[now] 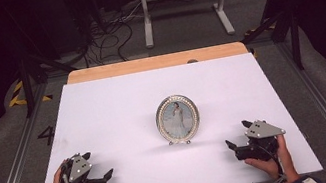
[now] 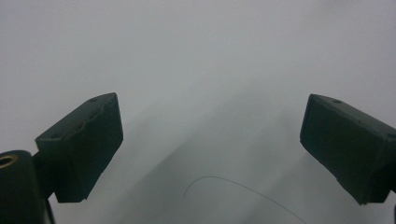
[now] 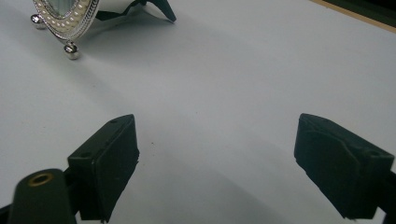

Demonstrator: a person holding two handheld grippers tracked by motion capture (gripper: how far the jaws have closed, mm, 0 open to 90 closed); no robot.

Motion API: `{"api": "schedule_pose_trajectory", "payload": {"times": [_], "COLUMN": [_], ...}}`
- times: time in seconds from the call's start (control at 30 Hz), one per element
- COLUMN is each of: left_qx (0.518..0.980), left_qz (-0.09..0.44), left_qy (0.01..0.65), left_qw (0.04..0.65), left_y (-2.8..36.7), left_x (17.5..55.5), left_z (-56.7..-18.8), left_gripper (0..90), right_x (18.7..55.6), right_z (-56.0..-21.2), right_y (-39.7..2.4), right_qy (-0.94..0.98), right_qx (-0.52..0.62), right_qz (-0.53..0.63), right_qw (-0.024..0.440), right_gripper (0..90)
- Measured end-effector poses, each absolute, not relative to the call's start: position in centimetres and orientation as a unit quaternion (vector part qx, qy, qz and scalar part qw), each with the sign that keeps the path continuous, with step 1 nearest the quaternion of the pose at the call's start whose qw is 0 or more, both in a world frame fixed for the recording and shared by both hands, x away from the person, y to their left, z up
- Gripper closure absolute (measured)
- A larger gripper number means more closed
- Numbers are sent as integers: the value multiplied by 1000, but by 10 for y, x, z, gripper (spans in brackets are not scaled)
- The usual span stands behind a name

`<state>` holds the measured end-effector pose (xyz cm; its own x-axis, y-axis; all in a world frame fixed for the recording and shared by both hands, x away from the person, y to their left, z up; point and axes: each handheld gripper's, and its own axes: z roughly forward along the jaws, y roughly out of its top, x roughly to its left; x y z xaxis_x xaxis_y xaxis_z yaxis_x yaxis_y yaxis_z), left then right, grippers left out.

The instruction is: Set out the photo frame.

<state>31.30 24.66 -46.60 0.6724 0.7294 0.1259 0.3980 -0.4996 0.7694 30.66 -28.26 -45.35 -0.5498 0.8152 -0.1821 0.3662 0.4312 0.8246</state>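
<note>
Frame (image 1: 177,119) upright btwn left gripper (image 1: 99,164) & right gripper (image 1: 238,134), apart.

Both black grippers carry grey three-cornered plates, blocky jaws, trailing cables; dark sleeves.

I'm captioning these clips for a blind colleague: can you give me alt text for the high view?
A small oval silver picture frame with a beaded rim stands upright mid-way across a white table top. Nearer the camera, apart from it, the person's hands hold the left gripper and right gripper, both with open jaws, on either side.
</note>
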Motion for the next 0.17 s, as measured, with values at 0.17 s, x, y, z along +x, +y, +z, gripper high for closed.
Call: {"api": "schedule_pose_trajectory", "payload": {"times": [0.17], "left_qx": [836], "left_qz": [224], "left_qy": [338], "left_qw": [369], "left_y": [245], "left_x": [313], "left_z": [-466], "left_gripper": [65], "right_x": [307], "right_z": [-454], "right_y": [-283], "right_qy": [796], "right_qx": [373], "right_qz": [377], "right_qw": [293], "right_gripper": [152]}}
